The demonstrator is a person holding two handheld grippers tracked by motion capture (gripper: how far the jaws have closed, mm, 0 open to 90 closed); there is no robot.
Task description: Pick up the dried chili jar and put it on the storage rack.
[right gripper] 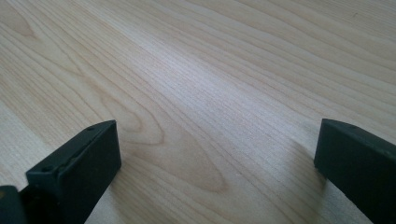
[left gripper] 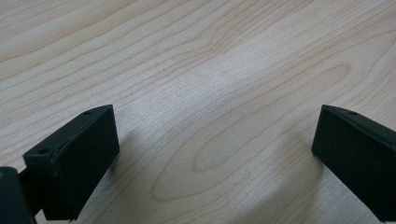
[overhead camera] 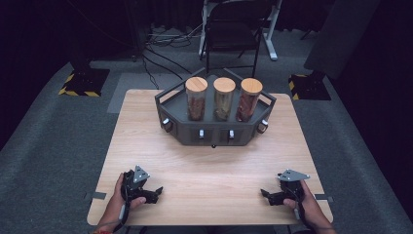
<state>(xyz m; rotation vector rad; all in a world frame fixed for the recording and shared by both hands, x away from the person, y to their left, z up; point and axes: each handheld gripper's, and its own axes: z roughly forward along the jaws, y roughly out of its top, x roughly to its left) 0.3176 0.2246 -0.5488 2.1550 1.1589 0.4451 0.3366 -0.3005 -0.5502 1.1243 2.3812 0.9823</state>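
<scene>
grippers (overhead camera: 157, 193) (overhead camera: 265, 195) agape on table (overhead camera: 209, 165)

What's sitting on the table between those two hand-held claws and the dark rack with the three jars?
Nothing: in the high view, bare wooden table stretches from the left gripper and right gripper to the rack of jars.

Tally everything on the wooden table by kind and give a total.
Clear glass jars with round wooden lids: 3
Dark grey angular plastic rack holding the jars: 1
Black handheld grippers: 2
Total: 6
</scene>
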